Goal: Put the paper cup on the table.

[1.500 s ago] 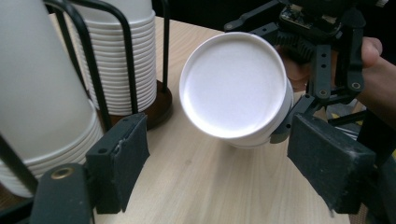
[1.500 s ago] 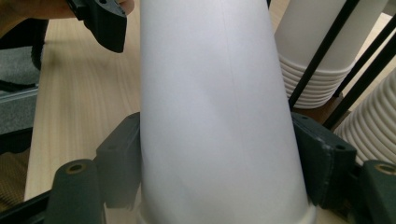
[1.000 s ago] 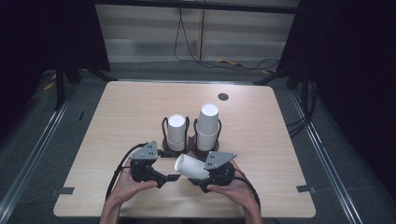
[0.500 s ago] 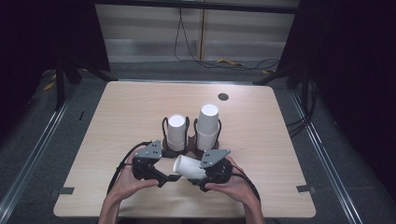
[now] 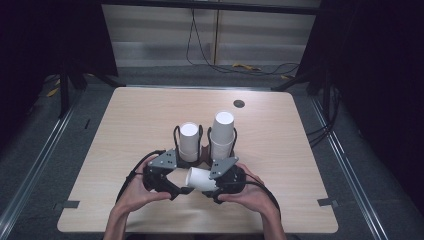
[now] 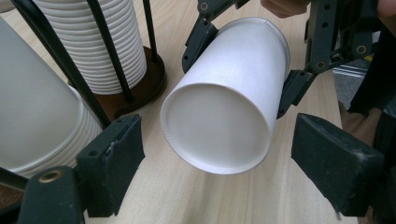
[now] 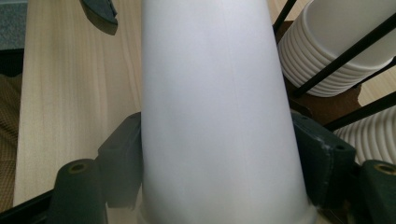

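- White paper cup [image 5: 200, 178], tapered, lying sideways above the light wooden table [image 5: 300, 150]: gripped near its rim end by the right gripper [image 5: 216, 190], pads [image 7: 122, 163] pressed on both sides of the wall.
- Cup's closed base [image 6: 215, 126] points at the left gripper [image 5: 181, 192] and sits between its two pads [image 6: 112, 161], with clear air on both sides, no contact.
- Left gripper jaws have just been opening and stand wide, cup base between them, nothing gripped.
- Beyond the fingertips: two black wire cup holders on brown round bases, shorter white cup stack [image 5: 189, 142] ahead of the left gripper, taller white cup stack [image 5: 222, 135] ahead of the right one.
- Progress, my read: one cup is out of the stacks and held; looks like a handover, or a second cup being pulled off this one. That part isn't done, left side has no hold yet.
- Left to do: close left pads on the base end, then release or pull apart on the right.
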`<move>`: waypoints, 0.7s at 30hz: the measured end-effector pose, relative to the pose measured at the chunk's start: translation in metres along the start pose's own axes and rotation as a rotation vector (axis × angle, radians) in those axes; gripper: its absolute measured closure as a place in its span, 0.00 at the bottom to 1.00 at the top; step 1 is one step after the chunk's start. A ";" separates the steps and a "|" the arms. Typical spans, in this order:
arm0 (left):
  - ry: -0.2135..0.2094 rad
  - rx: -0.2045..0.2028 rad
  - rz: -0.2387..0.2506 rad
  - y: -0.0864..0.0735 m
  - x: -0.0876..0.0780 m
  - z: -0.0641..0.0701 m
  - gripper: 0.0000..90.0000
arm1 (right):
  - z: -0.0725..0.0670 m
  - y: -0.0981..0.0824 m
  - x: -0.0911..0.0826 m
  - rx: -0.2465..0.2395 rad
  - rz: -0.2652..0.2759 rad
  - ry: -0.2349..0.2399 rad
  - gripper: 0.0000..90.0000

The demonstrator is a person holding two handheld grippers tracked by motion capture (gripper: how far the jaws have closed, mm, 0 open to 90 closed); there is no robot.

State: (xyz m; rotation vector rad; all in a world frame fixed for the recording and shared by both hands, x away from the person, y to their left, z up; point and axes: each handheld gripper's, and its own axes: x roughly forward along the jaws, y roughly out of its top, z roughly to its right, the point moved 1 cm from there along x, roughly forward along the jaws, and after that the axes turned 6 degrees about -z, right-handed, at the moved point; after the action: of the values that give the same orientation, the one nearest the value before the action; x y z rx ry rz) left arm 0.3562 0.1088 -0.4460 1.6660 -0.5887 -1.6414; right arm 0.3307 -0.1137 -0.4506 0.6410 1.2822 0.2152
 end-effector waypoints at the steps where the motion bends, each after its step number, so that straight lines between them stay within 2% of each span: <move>1: -0.005 0.008 -0.007 0.000 0.001 0.000 0.19 | 0.000 0.001 0.000 -0.004 -0.005 -0.001 0.30; 7: -0.023 -0.009 -0.045 -0.001 0.006 -0.001 0.21 | 0.002 0.006 0.000 -0.037 -0.040 0.001 0.30; 9: -0.023 -0.003 -0.059 -0.001 0.007 -0.002 0.23 | 0.001 0.009 0.001 -0.052 -0.053 0.006 0.30; 11: -0.040 0.000 -0.066 -0.001 0.009 -0.002 0.23 | 0.002 0.011 0.002 -0.062 -0.069 0.017 0.30; 14: -0.055 0.001 -0.083 -0.002 0.011 -0.004 0.24 | 0.002 0.013 0.002 -0.071 -0.084 0.008 0.30; 17: -0.075 -0.007 -0.125 0.000 0.013 -0.006 0.22 | 0.003 0.016 0.002 -0.083 -0.088 0.011 0.30; 19: -0.071 -0.014 -0.124 0.001 0.014 -0.006 0.22 | 0.002 0.017 0.002 -0.088 -0.104 0.018 0.30; 21: -0.070 -0.004 -0.134 0.003 0.014 -0.007 0.22 | 0.002 0.018 0.003 -0.093 -0.114 0.021 0.30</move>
State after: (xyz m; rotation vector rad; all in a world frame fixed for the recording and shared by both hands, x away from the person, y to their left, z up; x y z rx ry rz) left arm 0.3648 0.0977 -0.4538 1.6819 -0.5174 -1.8012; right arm 0.3367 -0.0980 -0.4430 0.4860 1.3170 0.1870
